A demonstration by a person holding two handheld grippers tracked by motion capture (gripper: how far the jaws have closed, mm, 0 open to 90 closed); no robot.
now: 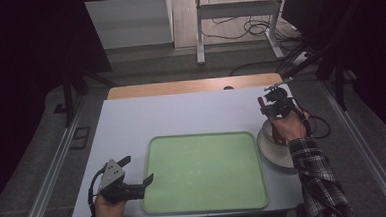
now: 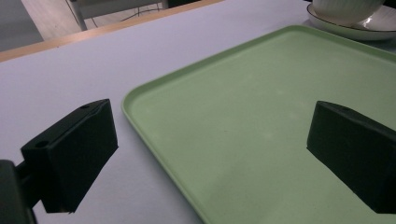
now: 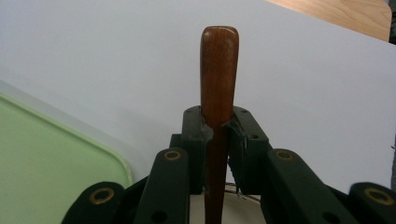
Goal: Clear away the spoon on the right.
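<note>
A light green tray (image 1: 204, 173) lies bare in the middle of the white table. My left gripper (image 1: 139, 169) hovers open by the tray's near left corner, and in the left gripper view its jaws (image 2: 215, 149) straddle the tray's (image 2: 261, 116) left rim with nothing between them. At the right, my right gripper (image 1: 271, 107) hangs over a white bowl (image 1: 268, 133) that stands on a white plate (image 1: 276, 156). In the right gripper view this gripper (image 3: 218, 126) is shut on a brown wooden handle (image 3: 219, 70) that sticks out past its fingertips. What the handle ends in is hidden.
The white table (image 1: 181, 114) has open room behind and to the left of the tray. A wooden strip (image 1: 195, 86) runs along the table's far edge. Metal rails flank the table, and a stand with cables is on the floor beyond.
</note>
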